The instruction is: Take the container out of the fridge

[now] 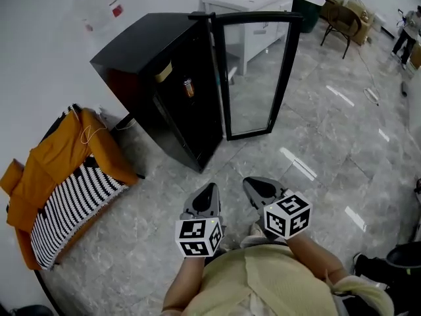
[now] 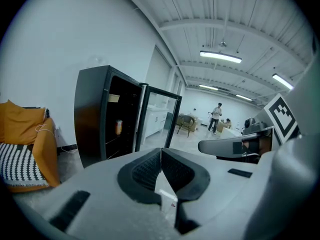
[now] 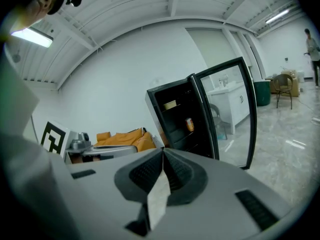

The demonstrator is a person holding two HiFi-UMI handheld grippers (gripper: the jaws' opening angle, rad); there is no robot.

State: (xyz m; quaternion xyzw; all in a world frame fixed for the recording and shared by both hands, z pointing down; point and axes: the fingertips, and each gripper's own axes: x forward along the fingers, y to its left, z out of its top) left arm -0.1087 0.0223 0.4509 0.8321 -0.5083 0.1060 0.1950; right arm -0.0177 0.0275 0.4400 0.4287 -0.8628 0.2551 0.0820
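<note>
A black fridge (image 1: 141, 58) stands against the white wall with its glass door (image 1: 253, 74) swung open. On a middle shelf inside sits a small amber container (image 1: 189, 87), also seen in the left gripper view (image 2: 118, 127) and the right gripper view (image 3: 189, 124). A pale yellowish box (image 1: 163, 71) lies on the shelf above it. My left gripper (image 1: 210, 188) and right gripper (image 1: 250, 183) hover side by side over the floor, well short of the fridge. Both point toward it. The left gripper (image 2: 161, 153) and the right gripper (image 3: 163, 153) are shut with nothing between the jaws.
A seat with an orange cloth (image 1: 62, 157) and a striped cushion (image 1: 72, 209) stands left of the fridge. A cable (image 1: 122, 124) runs along the floor beside it. A white cabinet (image 1: 253, 18) stands behind the open door. Chairs (image 1: 342, 15) and people (image 2: 216, 116) are far off.
</note>
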